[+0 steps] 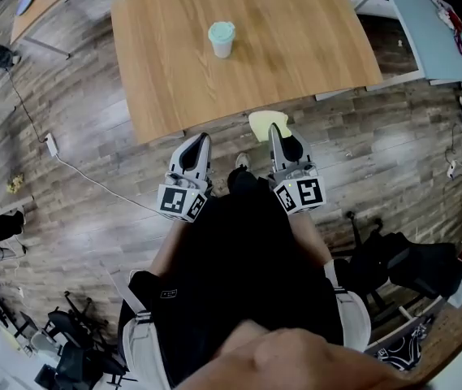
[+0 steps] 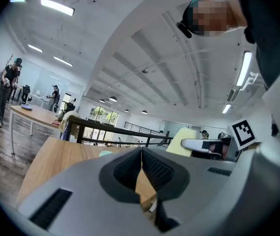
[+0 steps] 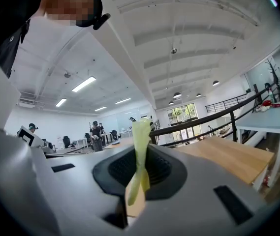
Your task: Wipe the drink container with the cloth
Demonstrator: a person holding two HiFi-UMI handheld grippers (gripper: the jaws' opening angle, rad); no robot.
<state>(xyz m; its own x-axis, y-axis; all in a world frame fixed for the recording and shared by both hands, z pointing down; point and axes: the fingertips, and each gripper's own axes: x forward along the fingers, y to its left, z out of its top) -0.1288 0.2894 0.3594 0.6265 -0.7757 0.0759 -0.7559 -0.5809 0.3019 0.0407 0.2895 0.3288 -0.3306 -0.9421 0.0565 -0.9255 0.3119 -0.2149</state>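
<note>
Right hand-held gripper (image 3: 140, 157) pinches a pale-yellow cloth (image 3: 140, 132), left hand-held gripper (image 2: 141, 157) sits closed and empty, a mint-lidded white cup (image 1: 222, 39) ahead of both on the wooden surface (image 1: 295, 47).

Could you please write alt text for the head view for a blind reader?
A person stands before a wooden table bearing a lidded cup. The right gripper pinches a yellow cloth at the table's near edge; the left gripper is shut, empty.

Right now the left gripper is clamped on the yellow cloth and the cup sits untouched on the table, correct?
No: the right gripper is clamped on the yellow cloth, as the right gripper view shows; the left gripper is shut on nothing. The cup does sit untouched on the table.
</note>
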